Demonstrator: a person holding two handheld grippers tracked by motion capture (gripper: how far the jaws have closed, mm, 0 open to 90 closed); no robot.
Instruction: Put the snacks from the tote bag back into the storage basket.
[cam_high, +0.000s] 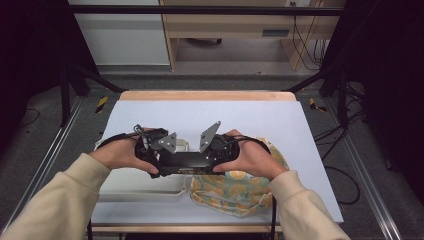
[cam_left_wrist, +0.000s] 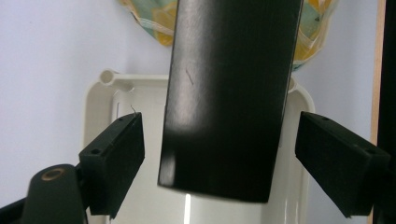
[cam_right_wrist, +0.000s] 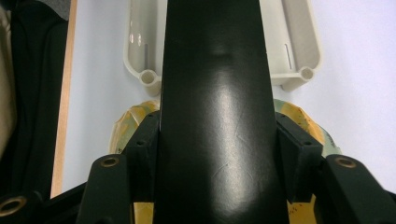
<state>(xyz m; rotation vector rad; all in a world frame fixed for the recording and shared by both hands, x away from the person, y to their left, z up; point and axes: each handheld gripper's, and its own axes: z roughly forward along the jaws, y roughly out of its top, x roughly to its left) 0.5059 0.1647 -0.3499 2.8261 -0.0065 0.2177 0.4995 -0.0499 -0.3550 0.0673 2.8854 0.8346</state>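
black case (cam_high: 187, 162): long, flat, rigid, glossy black with rounded corners; fine scratches and glare streaks in both gripper views. Held level between the two hands, above the near half of the table, over tray and pouch.
right gripper (cam_right_wrist: 217, 140): jaws pressed on both long sides of the case, pads flush against its edges, clamping it.
left gripper (cam_left_wrist: 219, 154): jaws wide, daylight on both sides of the case end; case sits between the pads, touching neither.
tray (cam_left_wrist: 100, 100): cream plastic, rounded rectangle, shallow walls, tubular posts at corners; lies on the table below the case.
pouch (cam_high: 230, 192): soft fabric, yellow-orange and teal print, puckered edge; just right of the tray in the high view, near the front edge.
table (cam_high: 260, 120): matte pale lavender sheet on a wood-edged top.
high view extras: both hands (cam_high: 125, 155) in cream sleeves, grey three-cornered plates on top of the grippers, floor and cables behind.
left gripper view extras: free end of the case and the gaps beside it.
right gripper view extras: pad contact on the case; tray posts and inner wall slots.
hidden: tray middle covered by the case in all views; pouch cut off at frame top in left gripper view, mostly under case and jaws in right.
hard to make out: in the high view the grippers blend into the case; seemingly a small gold mark on its near edge, unreadable.
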